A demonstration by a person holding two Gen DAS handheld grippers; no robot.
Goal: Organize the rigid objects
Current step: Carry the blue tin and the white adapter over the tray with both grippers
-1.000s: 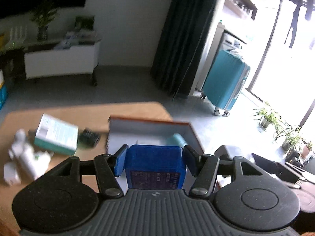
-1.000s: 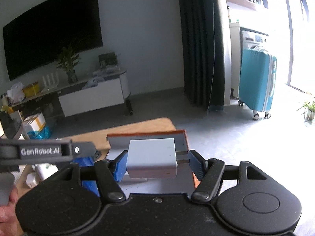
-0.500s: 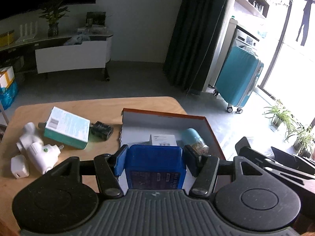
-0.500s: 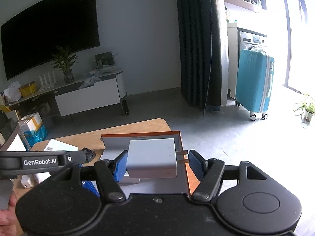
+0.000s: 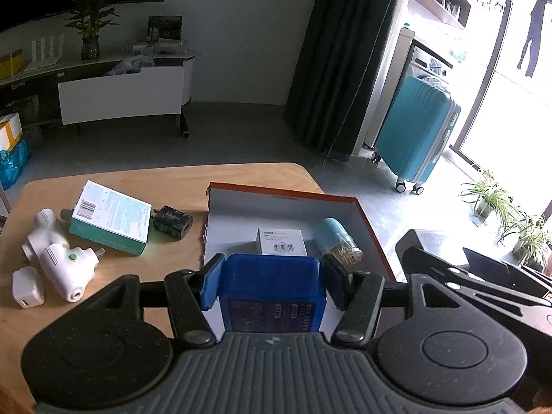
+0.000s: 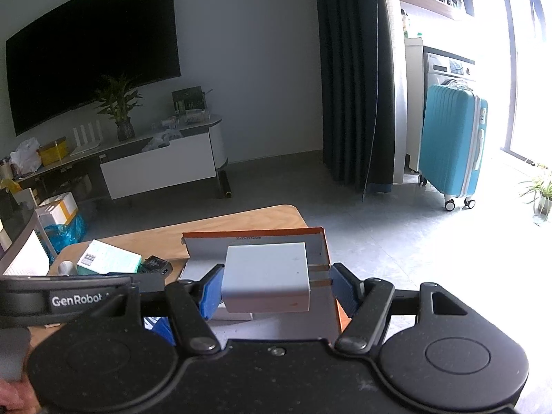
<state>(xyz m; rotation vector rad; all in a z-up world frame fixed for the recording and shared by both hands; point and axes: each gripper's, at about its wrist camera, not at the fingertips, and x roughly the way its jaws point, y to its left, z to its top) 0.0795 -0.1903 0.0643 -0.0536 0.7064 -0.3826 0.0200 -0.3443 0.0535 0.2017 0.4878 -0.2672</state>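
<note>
The rounded light-wood worktop spreads out ahead of and below both my grippers. On it, straight ahead of my left gripper, sits the open orange-edged cardboard box with a white inside. Beyond and to the left of that gripper lies a flat teal-and-white carton, with a small black block-shaped adapter just beside it. My left gripper is clamped on a blue rectangular plastic box, its blue pads pressing on both sides, and holds it over the near part of the cardboard box. My right gripper grips a white cube-shaped plug charger with metal prongs pointing right, held above the same box. Inside the box, just beyond my left gripper, lie a small white labelled carton and, to its right, a teal-capped clear jar of toothpicks on its side. Off to the left are white plug adapters and a small white charger cube.
</note>
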